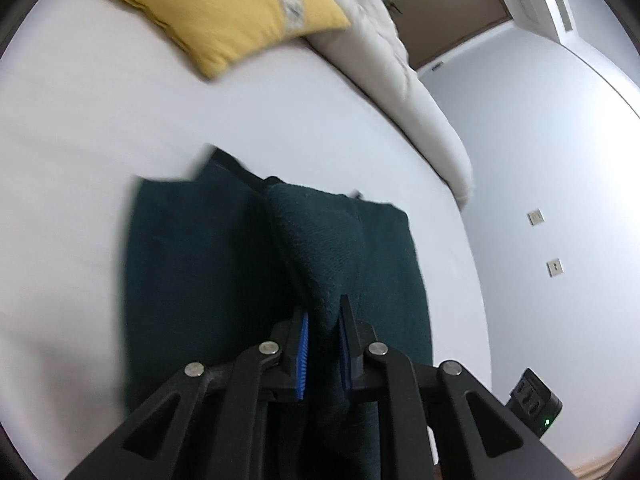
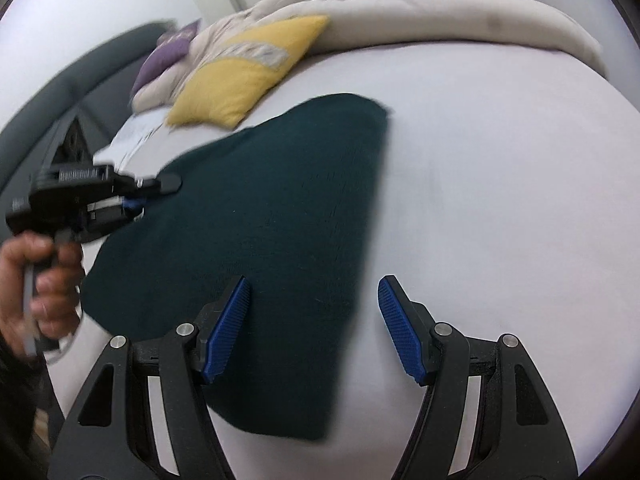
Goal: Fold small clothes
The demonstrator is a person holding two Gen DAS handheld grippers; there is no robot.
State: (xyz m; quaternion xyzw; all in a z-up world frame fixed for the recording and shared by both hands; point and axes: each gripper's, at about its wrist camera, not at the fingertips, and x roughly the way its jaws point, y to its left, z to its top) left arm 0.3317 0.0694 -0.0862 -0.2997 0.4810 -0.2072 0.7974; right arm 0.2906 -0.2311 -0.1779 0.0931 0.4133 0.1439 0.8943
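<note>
A dark green knitted garment (image 2: 280,216) lies spread on the white bed sheet (image 2: 480,184). In the left wrist view my left gripper (image 1: 323,320) is shut on a bunched fold of the garment (image 1: 320,240), which rises above the flat part of the cloth. The right wrist view shows that same left gripper (image 2: 138,202) at the garment's left edge, held by a hand (image 2: 36,280). My right gripper (image 2: 314,292) stands open above the garment's near right edge, its blue pads (image 2: 400,328) wide apart with nothing pinched between them.
A yellow cushion (image 1: 216,12) lies on the sheet beyond the garment. A beige duvet (image 2: 420,12) is heaped along the far side of the bed, with a purple pillow (image 2: 168,52) by the grey headboard (image 2: 60,92). A small black device (image 1: 536,404) sits off the bed's right edge.
</note>
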